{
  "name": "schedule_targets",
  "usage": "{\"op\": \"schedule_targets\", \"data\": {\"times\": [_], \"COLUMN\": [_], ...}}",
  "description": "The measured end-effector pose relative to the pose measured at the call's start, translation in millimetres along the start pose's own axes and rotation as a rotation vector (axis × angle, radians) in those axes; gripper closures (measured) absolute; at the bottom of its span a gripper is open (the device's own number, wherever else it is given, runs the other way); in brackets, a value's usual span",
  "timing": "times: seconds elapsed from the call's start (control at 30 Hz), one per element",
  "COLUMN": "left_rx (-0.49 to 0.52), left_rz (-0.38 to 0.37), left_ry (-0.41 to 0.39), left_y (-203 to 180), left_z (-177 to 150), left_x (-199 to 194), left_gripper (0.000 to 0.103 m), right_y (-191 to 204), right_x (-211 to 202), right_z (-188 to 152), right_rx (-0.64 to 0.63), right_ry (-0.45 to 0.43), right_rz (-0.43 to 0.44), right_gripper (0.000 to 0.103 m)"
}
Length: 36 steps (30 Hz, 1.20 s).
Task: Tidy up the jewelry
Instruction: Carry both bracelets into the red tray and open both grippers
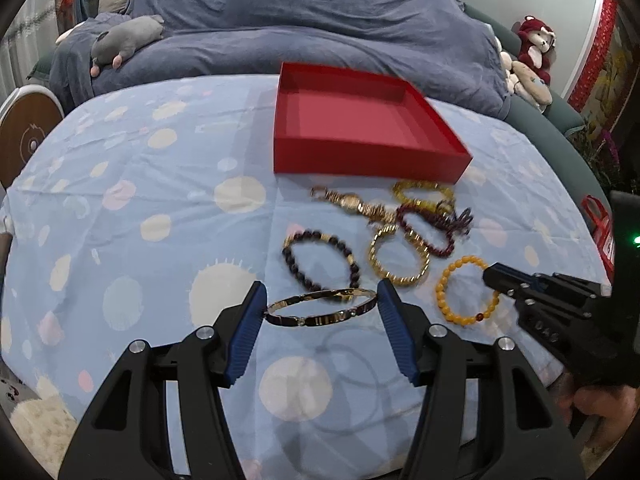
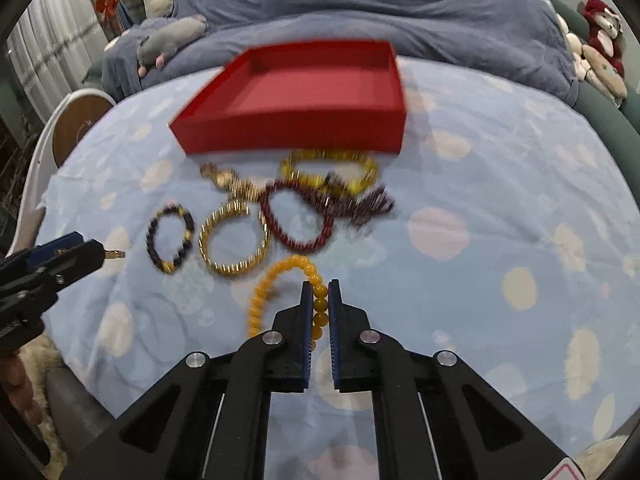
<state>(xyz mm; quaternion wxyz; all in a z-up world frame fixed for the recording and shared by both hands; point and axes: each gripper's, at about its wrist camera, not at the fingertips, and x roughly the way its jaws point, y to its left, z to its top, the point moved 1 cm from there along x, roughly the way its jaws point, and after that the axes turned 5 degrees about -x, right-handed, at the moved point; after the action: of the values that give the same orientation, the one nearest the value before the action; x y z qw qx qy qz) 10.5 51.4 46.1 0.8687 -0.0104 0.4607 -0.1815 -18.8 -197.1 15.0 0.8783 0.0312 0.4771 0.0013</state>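
An empty red tray (image 1: 372,156) (image 2: 296,136) sits on the dotted blue bedsheet. In front of it lie a gold watch (image 1: 352,202), a yellow bead bracelet (image 1: 424,194), a dark red bead bracelet (image 1: 426,232), a gold link bracelet (image 1: 398,256) and a dark bead bracelet (image 1: 320,258). My left gripper (image 1: 320,304) holds a gold and black bangle (image 1: 320,308) across its width between its pads, above the sheet. My right gripper (image 2: 320,288) is shut on an orange bead bracelet (image 2: 280,292) (image 1: 466,290).
A rumpled grey-blue duvet (image 1: 320,32) with a grey plush toy (image 1: 128,36) lies behind the tray. Stuffed toys (image 1: 532,52) sit at the far right. A round wooden stool (image 1: 24,136) stands off the bed's left edge.
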Motion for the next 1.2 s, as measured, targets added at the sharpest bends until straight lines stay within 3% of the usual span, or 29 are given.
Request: {"op": "schedule_targets", "data": {"times": [0.17, 0.4, 0.5, 0.7, 0.9, 1.0, 1.17, 1.2], "left_rx": [0.009, 0.066, 0.086, 0.125, 0.145, 0.131, 0.100, 0.092], "left_rz": [-0.039, -0.085, -0.077, -0.072, -0.044, -0.029, -0.012, -0.014], "left_ry": [-0.037, -0.109, -0.127, -0.117, -0.078, -0.045, 0.000, -0.004], "left_y": [-8.8, -26.4, -29.2, -38.5, -44.4, -42.2, -36.6, -35.9], "left_z": [32.7, 120.9, 157.9, 226.9, 263.0, 268.6, 273.9, 275.5], "left_x": [-11.1, 3.4, 26.8, 101.3, 167.8, 191.1, 217.5, 217.7], "left_gripper": [0.048, 0.048, 0.048, 0.048, 0.048, 0.048, 0.048, 0.043], "right_y": [-10.5, -17.8, -26.3, -35.7, -45.4, -52.0, -63.4, -66.6], "right_x": [-26.8, -27.6, -4.6, 60.9, 127.2, 152.7, 168.2, 165.7], "right_z": [35.7, 121.2, 173.7, 242.9, 275.6, 276.6, 271.8, 269.7], "right_rx": [-0.004, -0.070, -0.072, -0.078, -0.053, -0.046, -0.048, -0.042], "right_ry": [-0.069, -0.157, -0.173, -0.151, -0.086, -0.043, -0.022, -0.028], "right_rz": [0.004, 0.022, 0.052, 0.058, 0.054, 0.040, -0.014, -0.019], "right_gripper": [0.096, 0.096, 0.096, 0.096, 0.096, 0.096, 0.092, 0.091]}}
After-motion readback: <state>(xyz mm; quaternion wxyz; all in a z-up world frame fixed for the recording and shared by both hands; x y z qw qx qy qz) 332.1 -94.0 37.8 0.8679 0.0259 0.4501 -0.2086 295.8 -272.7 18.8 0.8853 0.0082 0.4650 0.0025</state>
